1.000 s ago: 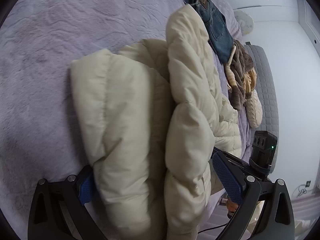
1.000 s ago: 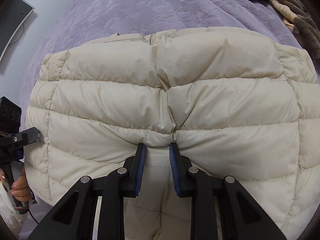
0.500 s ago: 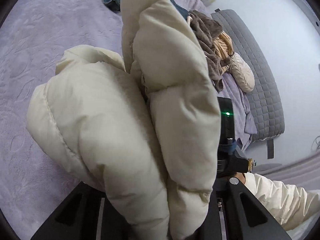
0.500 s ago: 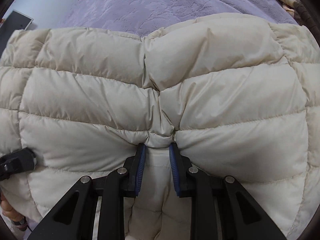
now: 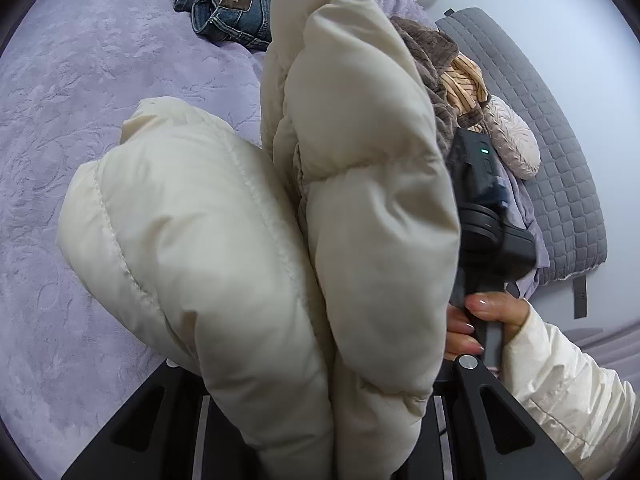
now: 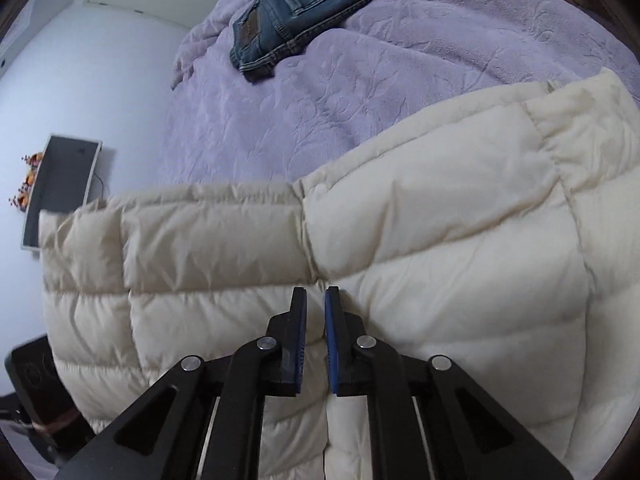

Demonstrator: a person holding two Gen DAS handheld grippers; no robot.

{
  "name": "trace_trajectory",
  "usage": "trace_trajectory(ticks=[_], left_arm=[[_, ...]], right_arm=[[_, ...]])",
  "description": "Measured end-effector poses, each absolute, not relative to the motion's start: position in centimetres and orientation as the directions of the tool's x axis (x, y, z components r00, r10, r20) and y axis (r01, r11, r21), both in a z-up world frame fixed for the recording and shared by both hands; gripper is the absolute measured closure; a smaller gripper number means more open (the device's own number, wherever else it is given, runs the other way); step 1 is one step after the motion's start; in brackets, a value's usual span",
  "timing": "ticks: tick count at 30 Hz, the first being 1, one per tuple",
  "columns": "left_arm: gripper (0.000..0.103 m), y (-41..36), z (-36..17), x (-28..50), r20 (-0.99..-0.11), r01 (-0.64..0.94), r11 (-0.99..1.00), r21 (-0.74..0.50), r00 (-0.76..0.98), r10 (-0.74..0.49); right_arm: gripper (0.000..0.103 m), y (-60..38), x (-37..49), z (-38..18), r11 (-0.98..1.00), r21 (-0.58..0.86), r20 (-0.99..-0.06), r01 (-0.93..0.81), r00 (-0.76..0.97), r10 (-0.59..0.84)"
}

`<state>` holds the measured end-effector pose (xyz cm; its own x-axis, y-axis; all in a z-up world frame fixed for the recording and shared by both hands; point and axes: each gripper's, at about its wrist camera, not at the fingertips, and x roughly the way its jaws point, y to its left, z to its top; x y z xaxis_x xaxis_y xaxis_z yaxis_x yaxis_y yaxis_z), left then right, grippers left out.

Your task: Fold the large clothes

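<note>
jaws of the right gripper [image 6: 316, 340] stand nearly closed, having just narrowed further, with a thin pinch of the cream puffer jacket [image 6: 440, 280] caught between the blue pads low down; the tips look almost bare. from there the quilted jacket spreads outward, its long axis running left to right across the right wrist view, with the top edge lying over the purple bedspread [image 6: 300, 120]. blue jeans [image 6: 296, 12] lie further up the bed, well apart from the jacket.

the left gripper [image 5: 320, 420] is almost wholly buried: two thick folds of the same jacket bulge up out of it and fill the middle of its view, so the pads cannot be seen, though the bunched fabric appears clamped. just beside it, on the right of that view, a hand [image 5: 476, 320] in a cream sleeve holds the other gripper's handle, so both grips sit close together on one end of the jacket. the fold probably depends on carrying that end along the long axis, over the part lying on the bed. brown and striped clothes [image 5: 440, 64] are heaped beyond, half hidden.
</note>
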<state>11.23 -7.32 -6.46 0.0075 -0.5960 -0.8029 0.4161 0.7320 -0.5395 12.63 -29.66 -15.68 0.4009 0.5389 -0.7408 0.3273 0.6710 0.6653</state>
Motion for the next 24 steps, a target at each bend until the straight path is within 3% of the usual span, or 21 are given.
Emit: trace_trajectory(ticks=[4,9,14,15,19,20,21,22,23,24], left_arm=[[0.077,-8.4,-6.0,9.9,-0.840,0.446,0.757,-0.477,0.023,-0.542],[0.077,-10.9,-5.9,9.1,-0.876,0.460,0.788,-0.409,0.043,-0.480],[0.076,-12.0,-6.2,9.2,-0.898,0.469,0.804,-0.365,0.051,-0.437],[0.076,-12.2,-6.3,9.3,-0.901,0.468,0.808,-0.358,0.052,-0.430],[0.076,-12.7,-6.4,9.0,-0.914,0.469,0.819,-0.331,0.056,-0.401],[0.076,-12.9,-6.4,8.9,-0.917,0.471,0.820,-0.325,0.056,-0.395],[0.076,-13.2,-6.4,8.9,-0.919,0.471,0.822,-0.319,0.057,-0.389],[0.076,-13.4,-6.5,8.9,-0.922,0.473,0.824,-0.313,0.058,-0.383],[0.076,-13.6,-6.5,8.8,-0.925,0.474,0.826,-0.305,0.058,-0.375],[0.076,-13.8,-6.6,8.8,-0.928,0.476,0.827,-0.300,0.058,-0.369]], right_arm=[[0.103,-28.2,15.2,-20.7,0.657,0.662,-0.749,0.361,0.275,0.603],[0.103,-26.9,16.4,-22.7,0.632,0.686,-0.723,0.361,0.237,0.649],[0.103,-28.3,15.7,-20.1,0.621,0.702,-0.708,0.348,0.250,0.660],[0.097,-29.0,15.2,-19.0,0.627,0.703,-0.709,0.336,0.267,0.653],[0.095,-32.1,11.8,-14.0,0.689,0.664,-0.745,0.290,0.339,0.575],[0.092,-32.9,10.6,-13.0,0.706,0.648,-0.756,0.287,0.353,0.551],[0.075,-33.8,9.2,-12.1,0.722,0.628,-0.770,0.289,0.364,0.524],[0.046,-34.7,7.8,-11.4,0.736,0.606,-0.785,0.300,0.375,0.493],[0.035,-35.6,6.3,-10.8,0.746,0.587,-0.797,0.315,0.388,0.463],[0.032,-36.4,4.9,-10.3,0.754,0.570,-0.805,0.326,0.406,0.433]])
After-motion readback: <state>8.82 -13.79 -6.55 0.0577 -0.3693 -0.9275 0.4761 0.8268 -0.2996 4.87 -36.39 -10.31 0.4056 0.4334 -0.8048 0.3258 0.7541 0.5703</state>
